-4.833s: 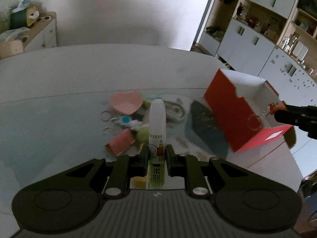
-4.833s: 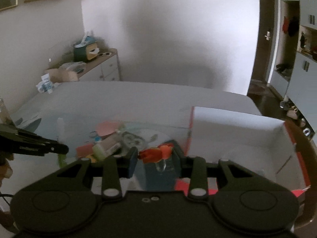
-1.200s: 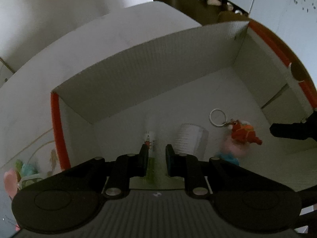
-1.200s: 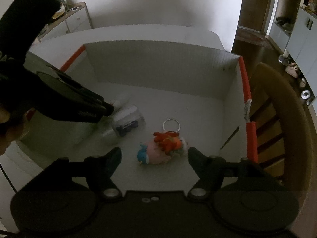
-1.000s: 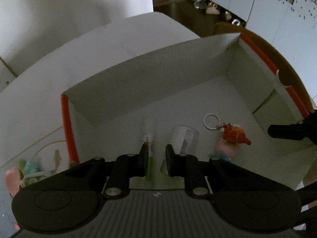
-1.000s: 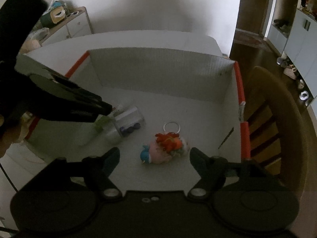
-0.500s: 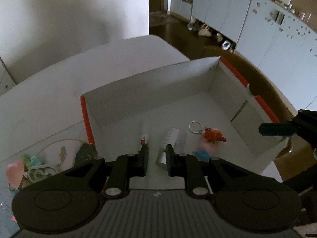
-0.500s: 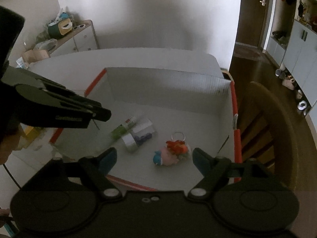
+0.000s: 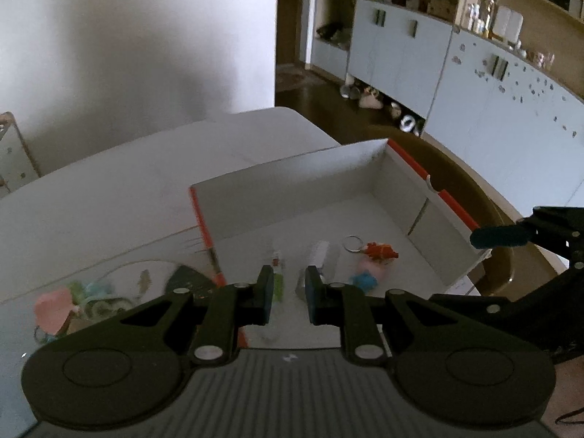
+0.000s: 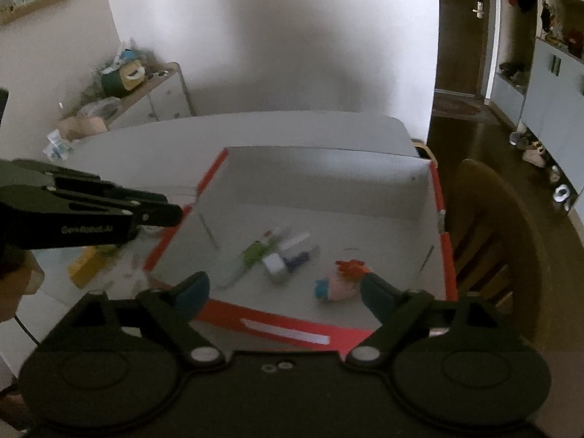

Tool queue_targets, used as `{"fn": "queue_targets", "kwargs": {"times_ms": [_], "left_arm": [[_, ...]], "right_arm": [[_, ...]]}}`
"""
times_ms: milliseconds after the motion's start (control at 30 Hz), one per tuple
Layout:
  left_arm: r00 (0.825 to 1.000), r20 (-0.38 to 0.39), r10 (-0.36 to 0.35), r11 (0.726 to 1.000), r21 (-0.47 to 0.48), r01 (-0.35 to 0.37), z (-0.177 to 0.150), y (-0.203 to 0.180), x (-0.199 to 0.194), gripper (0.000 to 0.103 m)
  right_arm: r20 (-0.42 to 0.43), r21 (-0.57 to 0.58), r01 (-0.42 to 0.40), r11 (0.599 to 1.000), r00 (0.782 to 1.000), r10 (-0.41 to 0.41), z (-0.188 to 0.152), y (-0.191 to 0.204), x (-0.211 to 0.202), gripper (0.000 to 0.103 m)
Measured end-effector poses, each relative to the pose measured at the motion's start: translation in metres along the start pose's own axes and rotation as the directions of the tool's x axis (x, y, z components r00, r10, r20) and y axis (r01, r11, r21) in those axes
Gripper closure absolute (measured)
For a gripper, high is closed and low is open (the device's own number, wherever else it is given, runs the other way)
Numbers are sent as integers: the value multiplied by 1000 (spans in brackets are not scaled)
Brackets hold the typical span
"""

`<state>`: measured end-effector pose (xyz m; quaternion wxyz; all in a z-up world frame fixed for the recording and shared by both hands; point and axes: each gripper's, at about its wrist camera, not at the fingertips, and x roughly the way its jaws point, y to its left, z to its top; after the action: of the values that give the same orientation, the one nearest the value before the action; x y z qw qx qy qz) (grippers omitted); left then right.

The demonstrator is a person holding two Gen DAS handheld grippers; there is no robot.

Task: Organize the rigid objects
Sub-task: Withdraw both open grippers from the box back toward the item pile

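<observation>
A: Over the near edge of the box [image 9: 328, 168], both grippers are hanging above the table [image 9: 109, 197]. What are the fingers doing?

B: On the left gripper [image 9: 288, 294] they are sitting narrow, at their tightest, with nothing between them. On the right gripper [image 10: 283, 292] the jaws have just been opening and are now standing wide, also with nothing between them

A: And where are the things lying?

B: Inside the box, on its pale floor. A glue stick [image 10: 257, 250] with a green label is lying toward the left, a small clear case [image 10: 288, 261] is lying just beside it on its right, and a toy keyring [image 10: 341, 281] with an orange fish and a pink figure is lying further right, apart from the case

A: Anything lying outside the box?

B: On the table to the left of the box, a pile of small things [image 9: 73, 303] is waiting, a pink one among them. A yellow block [image 10: 85, 268] is showing there too in the right wrist view

A: What is standing around the table?

B: A wooden chair [image 10: 492, 233] is standing at the right side of the box, and pale cupboards [image 9: 456, 84] are lining the far right wall
</observation>
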<state>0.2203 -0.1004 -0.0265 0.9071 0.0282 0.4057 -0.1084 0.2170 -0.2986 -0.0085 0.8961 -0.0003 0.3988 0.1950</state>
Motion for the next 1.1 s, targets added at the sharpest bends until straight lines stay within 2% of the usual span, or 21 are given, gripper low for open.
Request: {"fn": "queue_targets", "kwargs": {"times_ms": [267, 533, 700, 767, 1100], "left_arm": [[999, 33, 23, 999, -50, -21, -29, 30, -31, 86], [999, 21, 36, 994, -105, -34, -60, 79, -49, 86], [999, 8, 53, 988, -148, -51, -79, 118, -58, 83], [998, 3, 64, 986, -156, -63, -88, 134, -61, 75], [995, -56, 82, 975, -202, -92, -127, 207, -66, 73]], "right_arm": [[36, 0, -57, 998, 998, 57, -7, 35, -6, 9], [43, -11, -106, 994, 993, 107, -13, 87, 2, 8], [23, -14, -109, 994, 994, 110, -16, 120, 14, 8], [18, -12, -109, 994, 994, 109, -17, 132, 18, 8], [-11, -17, -105, 994, 994, 105, -18, 191, 42, 8]]}}
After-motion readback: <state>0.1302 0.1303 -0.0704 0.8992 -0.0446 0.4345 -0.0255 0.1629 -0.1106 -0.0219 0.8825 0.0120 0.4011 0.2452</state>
